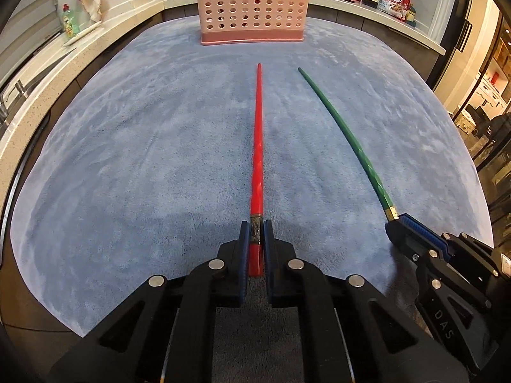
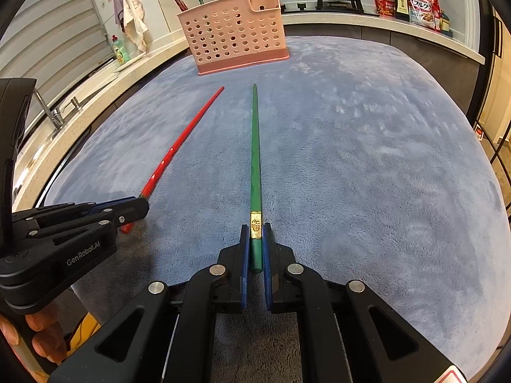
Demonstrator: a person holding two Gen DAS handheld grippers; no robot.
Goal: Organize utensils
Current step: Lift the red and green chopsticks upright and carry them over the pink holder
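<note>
The left gripper [image 1: 256, 233] was clamped on the thick near end of the red chopstick [image 1: 258, 146], whose tip pointed far across the blue cloth [image 1: 127, 146] toward the pink basket [image 1: 252, 6]. Just right of it, the right gripper [image 2: 255, 239] pinched the green chopstick [image 2: 255, 159] at its gold band in the same way. Gripping at the butt ends probably left the long shafts free to drop tip-first into the basket (other chopsticks already stood in it) at the far edge.
</note>
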